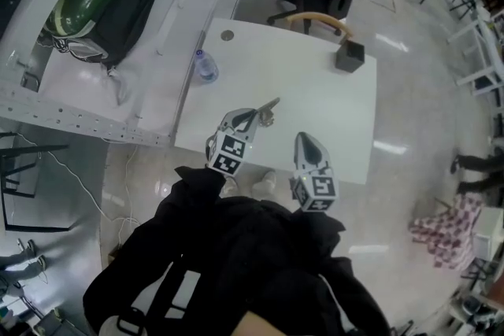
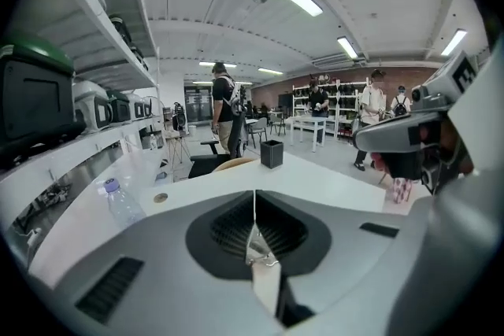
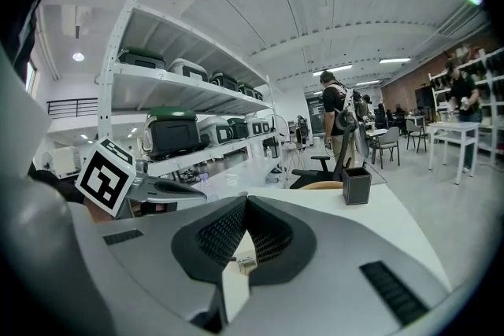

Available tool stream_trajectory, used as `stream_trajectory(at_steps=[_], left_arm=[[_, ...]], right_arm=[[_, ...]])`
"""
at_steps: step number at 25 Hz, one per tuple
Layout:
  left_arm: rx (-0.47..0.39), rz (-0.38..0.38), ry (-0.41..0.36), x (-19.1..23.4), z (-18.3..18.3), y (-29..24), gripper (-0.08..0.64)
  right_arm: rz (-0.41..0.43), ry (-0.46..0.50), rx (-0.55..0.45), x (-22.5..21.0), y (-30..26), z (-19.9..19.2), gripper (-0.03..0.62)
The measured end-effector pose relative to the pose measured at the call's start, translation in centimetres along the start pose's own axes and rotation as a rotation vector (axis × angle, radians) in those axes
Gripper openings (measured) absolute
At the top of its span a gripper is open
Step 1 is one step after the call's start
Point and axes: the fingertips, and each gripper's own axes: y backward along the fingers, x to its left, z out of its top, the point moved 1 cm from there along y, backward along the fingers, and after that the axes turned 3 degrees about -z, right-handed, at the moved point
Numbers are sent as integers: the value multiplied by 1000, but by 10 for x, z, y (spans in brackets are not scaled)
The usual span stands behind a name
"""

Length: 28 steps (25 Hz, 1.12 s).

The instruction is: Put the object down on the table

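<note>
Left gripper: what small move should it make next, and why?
Probably ease the left gripper down toward the white table before opening. Its jaws meet, and the head view shows a small grey object at its tip; whether it is gripped is unclear.

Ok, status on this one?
Left gripper shut, right gripper shut. Small grey thing at left tips, grip unclear. Bottle, black cup clear of it.
</note>
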Motion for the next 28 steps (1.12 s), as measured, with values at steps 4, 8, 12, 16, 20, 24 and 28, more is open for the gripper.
stream_trajectory(at_steps=[4,8,12,16,20,24,28], left_arm=[[-40,13,37,5,13,15,2],[-92,23,66,6,25,26,2],[-131,32,82,9,35,37,2],[-179,35,80,9,45,46,2],[-221,46,83,9,53,51,2],[-249,41,85,4,59,56,2],[-258,47,72,3,63,59,2]], right_arm=[[16,1,-28,7,-3,11,3],[8,17,-42,6,-6,22,2],[5,17,-54,7,-9,27,3],[18,10,-78,12,-9,37,2],[6,15,-85,9,-9,48,2],[13,23,-106,7,-8,51,3],[6,24,-110,4,-8,53,2]])
